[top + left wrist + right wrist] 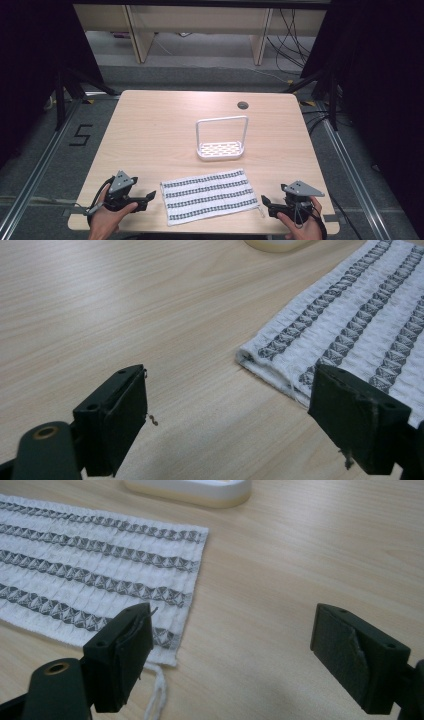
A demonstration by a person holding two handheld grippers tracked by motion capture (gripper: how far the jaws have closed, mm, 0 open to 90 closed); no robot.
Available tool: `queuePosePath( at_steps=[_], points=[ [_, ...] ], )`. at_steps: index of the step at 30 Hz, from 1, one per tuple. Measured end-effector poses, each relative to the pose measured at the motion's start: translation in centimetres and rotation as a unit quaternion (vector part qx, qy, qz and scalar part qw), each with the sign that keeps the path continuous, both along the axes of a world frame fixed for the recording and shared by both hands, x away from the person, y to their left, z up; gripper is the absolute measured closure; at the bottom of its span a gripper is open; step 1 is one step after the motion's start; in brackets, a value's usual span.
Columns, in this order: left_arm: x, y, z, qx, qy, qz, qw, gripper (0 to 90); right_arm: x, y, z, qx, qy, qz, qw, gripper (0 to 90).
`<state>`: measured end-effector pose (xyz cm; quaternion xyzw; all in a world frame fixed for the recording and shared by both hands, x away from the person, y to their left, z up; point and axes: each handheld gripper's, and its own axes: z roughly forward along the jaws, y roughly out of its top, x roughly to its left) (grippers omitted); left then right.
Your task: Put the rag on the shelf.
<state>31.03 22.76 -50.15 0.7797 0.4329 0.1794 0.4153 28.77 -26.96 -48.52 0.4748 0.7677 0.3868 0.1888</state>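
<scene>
At the left of the high view, the left gripper [148, 199] rests near the front edge of the table [150, 125], held in the person's left hand [105, 220]. Its jaws point toward the cloth and stand wide apart with nothing between them. In the left gripper view the same gripper [227, 415] has one jaw over bare wood and the other in front of the near corner of the cloth [350, 315]; whether that jaw touches the fabric cannot be told.

The cloth [210, 195] lies flat between the two grippers, close to the front edge of the table. It is white with dark patterned stripes running along its length, and it sits slightly askew, its right end nearer the front edge. A loose thread [156, 695] trails from its right front corner.

Behind the cloth, toward the middle of the table, stands a small white rack [221, 149] with a tall wire loop rising from a slotted base. It is near the cloth but apart from it. Farther back is a round cable hole [243, 105] in the tabletop.

At the right, the right gripper [265, 205] is held in the right hand [300, 225], jaws pointing left at the cloth's right end. In the right gripper view this gripper [232, 650] is spread wide and empty, one jaw in front of the cloth [95, 570] edge, the other over bare wood.
</scene>
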Motion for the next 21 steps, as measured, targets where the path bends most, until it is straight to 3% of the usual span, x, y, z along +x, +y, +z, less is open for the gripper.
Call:
queuePosePath(
  at_steps=[3,4,8,9,11,13,17,19,21],
  points=[
    [0.0,0.0,0.0,-0.001,-0.002,-0.001,1.0000,15.0,0.1,-0.1,0.0,0.000,0.001,0.007,1.0000,18.3],
    [0.0,0.2,0.1,0.013,0.001,-0.008,0.9999,15.0,0.1,-0.1,0.0,0.001,0.001,0.008,1.0000,18.4],
    [0.0,0.1,0.2,0.010,-0.001,-0.011,0.9999,15.1,0.1,0.0,0.0,0.001,-0.004,0.013,0.9999,18.7],
    [0.1,-0.2,0.1,-0.008,-0.005,-0.002,1.0000,15.1,0.1,0.0,0.0,0.002,-0.003,0.012,0.9999,18.8],
    [0.1,-0.2,0.1,-0.009,-0.005,-0.008,0.9999,15.2,0.0,0.1,0.0,0.004,-0.004,0.012,0.9999,19.0],
    [0.0,-0.6,0.1,-0.028,0.002,-0.009,0.9996,15.4,0.1,0.2,0.0,0.000,-0.012,0.013,0.9998,20.4],
    [0.0,-1.1,0.3,-0.029,0.000,-0.020,0.9994,15.3,-0.1,0.5,0.1,0.001,-0.004,0.010,0.9999,21.1],
    [0.0,-1.3,0.3,-0.032,0.000,-0.021,0.9993,15.3,-0.1,0.5,0.1,-0.001,-0.005,0.023,0.9997,21.5],
    [0.1,-1.8,0.4,-0.038,-0.001,-0.023,0.9990,15.3,-0.3,0.8,0.1,0.009,0.003,0.015,0.9998,21.6]
  ],
)
